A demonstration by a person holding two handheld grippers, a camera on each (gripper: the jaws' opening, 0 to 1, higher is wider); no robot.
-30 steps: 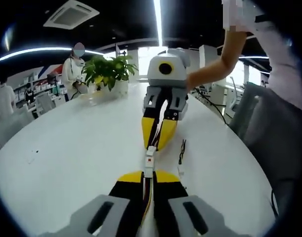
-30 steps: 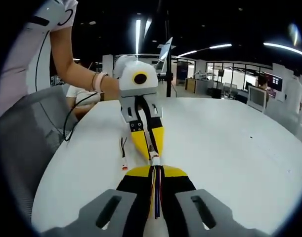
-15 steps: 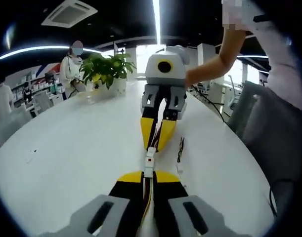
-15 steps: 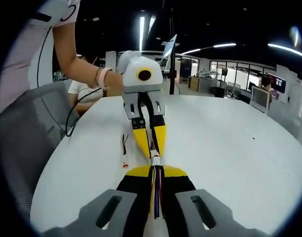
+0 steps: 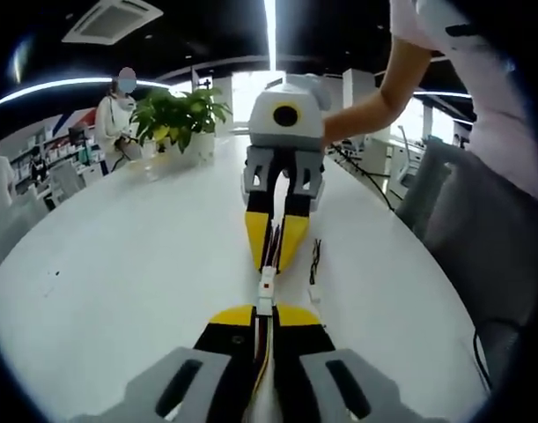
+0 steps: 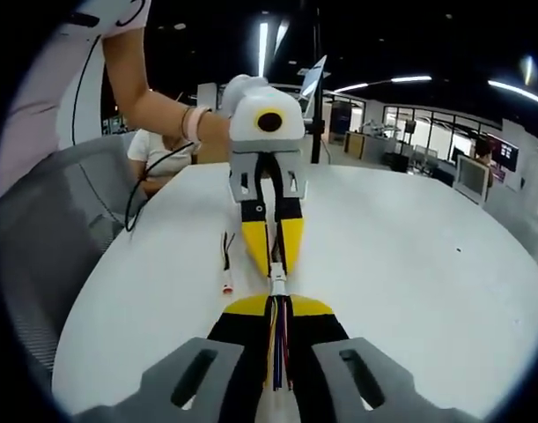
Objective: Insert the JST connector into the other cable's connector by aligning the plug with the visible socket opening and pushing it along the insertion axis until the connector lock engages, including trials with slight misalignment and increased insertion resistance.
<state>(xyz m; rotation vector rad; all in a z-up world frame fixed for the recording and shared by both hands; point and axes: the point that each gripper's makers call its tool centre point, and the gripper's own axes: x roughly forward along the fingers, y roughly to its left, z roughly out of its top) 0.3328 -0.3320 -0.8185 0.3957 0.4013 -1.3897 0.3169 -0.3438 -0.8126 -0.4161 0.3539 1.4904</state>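
Facing tip to tip, two grippers' fingers each pinch one cable connector; one spare cable (image 5: pixel 314 269) lies on the table (image 5: pixel 119 256).

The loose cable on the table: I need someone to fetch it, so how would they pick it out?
On the white table, look beside the two yellow-tipped tools that meet nose to nose over the joined connectors. The loose cable lies flat towards the grey chair. Nothing grips it: short dark wires ending in a small white plug.

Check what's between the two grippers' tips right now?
In the left gripper view, the white connectors bridge the gap from the left gripper to the right gripper. The right gripper view shows the same joint.
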